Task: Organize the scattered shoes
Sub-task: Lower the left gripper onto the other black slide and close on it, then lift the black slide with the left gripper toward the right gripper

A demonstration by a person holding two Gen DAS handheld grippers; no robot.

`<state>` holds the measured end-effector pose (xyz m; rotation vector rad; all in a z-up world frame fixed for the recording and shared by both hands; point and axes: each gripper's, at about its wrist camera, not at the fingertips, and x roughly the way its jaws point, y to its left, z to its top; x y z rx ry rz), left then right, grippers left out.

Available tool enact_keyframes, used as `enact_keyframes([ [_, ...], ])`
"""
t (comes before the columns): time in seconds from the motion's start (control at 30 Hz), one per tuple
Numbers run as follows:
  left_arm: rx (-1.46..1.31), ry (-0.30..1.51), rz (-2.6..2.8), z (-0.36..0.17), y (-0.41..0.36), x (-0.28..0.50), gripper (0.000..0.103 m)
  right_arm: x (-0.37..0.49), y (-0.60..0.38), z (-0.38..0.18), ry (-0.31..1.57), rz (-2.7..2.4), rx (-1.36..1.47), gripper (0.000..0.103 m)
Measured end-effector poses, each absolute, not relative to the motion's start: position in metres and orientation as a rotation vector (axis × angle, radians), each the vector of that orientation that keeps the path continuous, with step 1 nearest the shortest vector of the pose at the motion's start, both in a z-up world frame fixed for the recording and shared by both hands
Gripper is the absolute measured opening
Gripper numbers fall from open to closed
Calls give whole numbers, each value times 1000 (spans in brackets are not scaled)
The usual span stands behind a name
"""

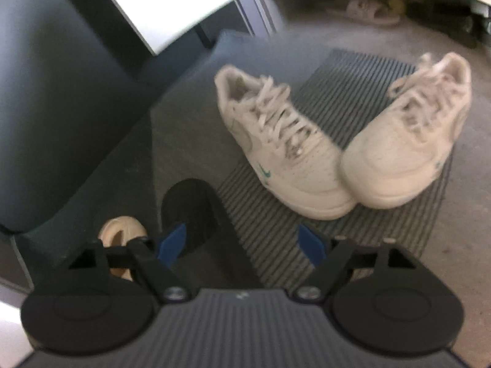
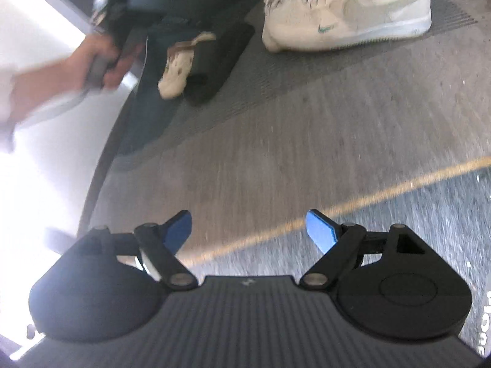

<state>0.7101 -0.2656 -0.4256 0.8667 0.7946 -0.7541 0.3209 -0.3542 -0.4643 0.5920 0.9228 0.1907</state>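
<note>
We are seeing both views smeared by blur, so fine detail on the shoes is hard to make out. In the left wrist view, a cream shoe [image 1: 122, 233] at about eight o'clock is lying half hidden behind the gripper's linkage, and a black slipper [image 1: 188, 214] beside it is partly covered by the near blue finger [image 1: 172, 242]. At one o'clock a pale slide sandal [image 1: 365, 9] is sitting in shadow under a ledge, too dim to read further. The two white sneakers, one [image 1: 276, 141] near the centre and one [image 1: 408, 135] at three o'clock, are standing on a striped mat [image 1: 331, 92] with their toes touching.

We are holding the left gripper [image 1: 242, 242] released, nothing between its fingers, above the mat's near edge. The right gripper [image 2: 250, 233] is likewise spread wide and empty, hanging over bare floor [image 2: 307, 141] crossed by a yellow line [image 2: 337, 205].

In the right wrist view the white sneaker [image 2: 353, 15] at twelve to one o'clock is cut off by the top edge. At eleven o'clock the cream shoe [image 2: 178, 70] is lying against the black slipper [image 2: 214, 61]. At ten o'clock a hand [image 2: 92, 61] is gripping the other handle, badly blurred, with glare washing out everything at nine o'clock.
</note>
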Motion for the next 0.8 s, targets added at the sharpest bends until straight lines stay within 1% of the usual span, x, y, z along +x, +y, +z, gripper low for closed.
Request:
enact_keyframes([
  [0.07, 920, 817, -756, -435, -272, 725, 82, 315, -350, -467, 926, 192, 546, 84],
  [0.13, 984, 881, -767, -447, -279, 742, 82, 310, -347, -469, 916, 181, 500, 84],
  [0.27, 1052, 965, -786, -464, -281, 766, 82, 307, -348, -474, 963, 149, 510, 84],
  [0.37, 1059, 1018, -792, -475, -279, 779, 75, 304, -344, -471, 972, 134, 498, 84],
  [0.43, 1063, 1065, -802, -480, -279, 786, 62, 298, -342, -464, 957, 101, 485, 84],
  [0.47, 1062, 1088, -803, -481, -279, 788, 60, 295, -342, -460, 943, 81, 481, 84],
  [0.53, 1068, 1170, -793, -488, -279, 795, 47, 286, -340, -450, 907, 34, 453, 84],
  [0.57, 1073, 1182, -784, -488, -279, 795, 44, 283, -340, -447, 902, 14, 446, 84],
  [0.6, 1077, 1185, -775, -487, -280, 795, 35, 281, -340, -445, 901, -3, 445, 84],
  [0.63, 1065, 1198, -769, -485, -279, 797, 30, 282, -341, -446, 902, -8, 446, 84],
  [0.73, 1018, 1240, -770, -480, -280, 801, 21, 277, -345, -445, 909, -52, 463, 84],
  [0.77, 1019, 1241, -776, -478, -279, 800, 20, 275, -346, -445, 911, -67, 469, 84],
  [0.8, 1011, 1245, -789, -473, -277, 797, 17, 273, -347, -444, 909, -72, 466, 84],
])
